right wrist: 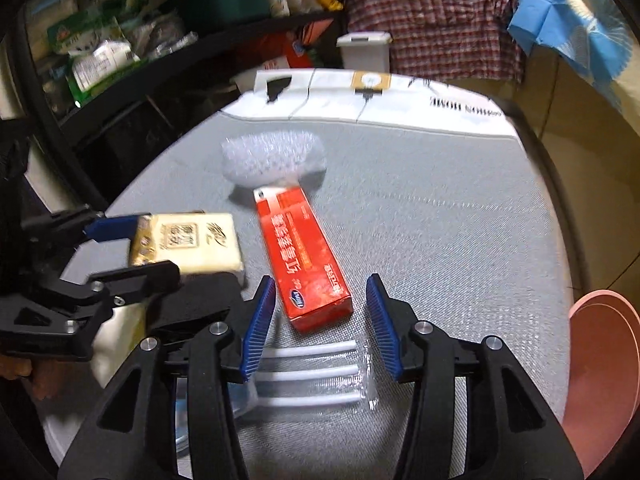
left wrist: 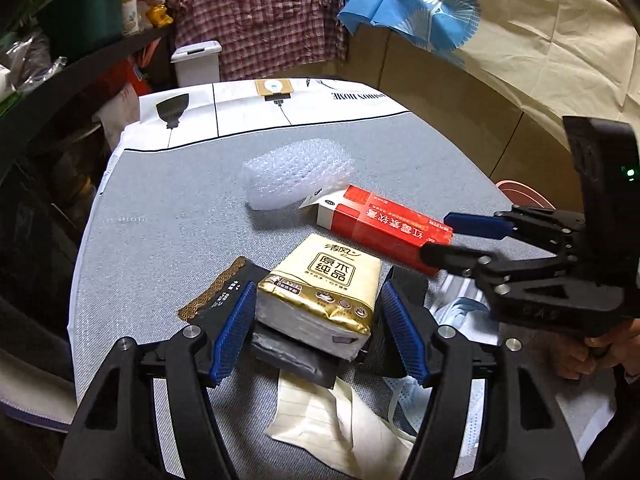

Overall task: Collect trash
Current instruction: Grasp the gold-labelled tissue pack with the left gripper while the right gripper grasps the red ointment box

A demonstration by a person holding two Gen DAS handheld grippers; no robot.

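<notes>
A gold and white tissue pack (left wrist: 320,292) lies on the grey table (left wrist: 168,216). My left gripper (left wrist: 316,336) is open, its blue pads either side of the pack, not touching. A red carton (left wrist: 384,220) lies beyond it, next to a bubble wrap roll (left wrist: 296,180). My right gripper (right wrist: 320,320) is open around the carton's near end (right wrist: 308,264), apart from it. Clear-wrapped white straws (right wrist: 316,376) lie under it. In the right wrist view the tissue pack (right wrist: 192,244) sits between my left gripper's fingers (right wrist: 112,228).
A black sachet (left wrist: 216,288), cream paper (left wrist: 320,412) and blue face masks (left wrist: 460,312) lie around the pack. A pink bin (right wrist: 600,368) stands at the table's right edge. A white lidded bin (left wrist: 196,62) and cluttered shelves (left wrist: 60,40) stand behind.
</notes>
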